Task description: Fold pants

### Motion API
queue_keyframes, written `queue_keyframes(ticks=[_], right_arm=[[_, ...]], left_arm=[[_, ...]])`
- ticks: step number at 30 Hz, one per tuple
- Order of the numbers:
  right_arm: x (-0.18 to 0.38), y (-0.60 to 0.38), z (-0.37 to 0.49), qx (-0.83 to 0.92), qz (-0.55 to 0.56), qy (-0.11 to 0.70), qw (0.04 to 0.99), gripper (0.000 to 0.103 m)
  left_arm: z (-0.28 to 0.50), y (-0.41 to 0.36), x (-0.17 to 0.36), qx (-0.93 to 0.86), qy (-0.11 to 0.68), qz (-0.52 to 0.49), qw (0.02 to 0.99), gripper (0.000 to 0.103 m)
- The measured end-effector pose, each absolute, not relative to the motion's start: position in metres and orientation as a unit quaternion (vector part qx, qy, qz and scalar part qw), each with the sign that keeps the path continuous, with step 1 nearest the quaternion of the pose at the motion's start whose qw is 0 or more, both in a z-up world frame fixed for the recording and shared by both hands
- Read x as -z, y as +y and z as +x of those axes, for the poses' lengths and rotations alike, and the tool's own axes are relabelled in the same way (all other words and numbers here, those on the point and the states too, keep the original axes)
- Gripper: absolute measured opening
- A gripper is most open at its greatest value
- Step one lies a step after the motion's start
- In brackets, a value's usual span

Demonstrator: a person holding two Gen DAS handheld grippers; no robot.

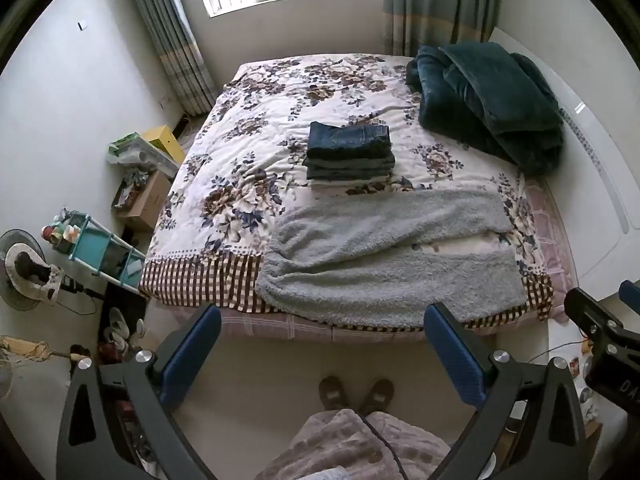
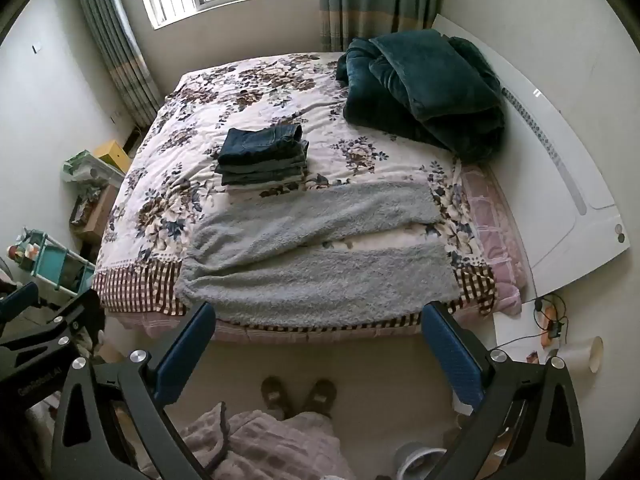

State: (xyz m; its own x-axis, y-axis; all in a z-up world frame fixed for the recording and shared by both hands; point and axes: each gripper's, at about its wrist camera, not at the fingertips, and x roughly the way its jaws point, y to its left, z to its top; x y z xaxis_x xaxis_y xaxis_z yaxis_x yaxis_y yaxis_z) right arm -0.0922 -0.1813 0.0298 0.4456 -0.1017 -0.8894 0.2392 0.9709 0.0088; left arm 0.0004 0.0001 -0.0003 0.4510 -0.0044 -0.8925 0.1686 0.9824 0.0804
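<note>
Grey fleece pants lie spread flat on the near part of the bed, waist to the left and the two legs running right; they also show in the right wrist view. My left gripper is open and empty, held in the air above the floor just short of the bed's near edge. My right gripper is also open and empty at the same height, to the right of the left one. Neither touches the pants.
A stack of folded dark jeans sits mid-bed on the floral cover. A dark green blanket is heaped at the far right by the white headboard. Shelf rack, boxes and a fan stand left. The person's feet are below.
</note>
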Motion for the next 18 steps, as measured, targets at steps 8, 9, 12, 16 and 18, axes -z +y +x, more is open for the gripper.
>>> queue_keyframes(ticks=[8, 9, 12, 16, 18], right_arm=[[-0.033, -0.180, -0.095, 0.101, 0.064, 0.515, 0.849, 0.103], [-0.036, -0.176, -0.096, 0.101, 0.064, 0.514, 0.850, 0.103], [-0.043, -0.171, -0.092, 0.101, 0.063, 0.512, 0.851, 0.103], [-0.044, -0.172, -0.095, 0.101, 0.063, 0.509, 0.852, 0.103], [-0.049, -0.170, -0.092, 0.101, 0.062, 0.509, 0.852, 0.103]], left_arm=[[0.004, -0.002, -0.005, 0.049, 0.513, 0.082, 0.853, 0.103], [0.005, -0.001, -0.008, 0.048, 0.512, 0.082, 0.854, 0.103], [0.004, -0.003, -0.015, 0.048, 0.510, 0.080, 0.855, 0.103], [0.005, -0.004, -0.019, 0.047, 0.507, 0.080, 0.857, 0.103], [0.004, 0.000, -0.019, 0.048, 0.504, 0.076, 0.859, 0.103]])
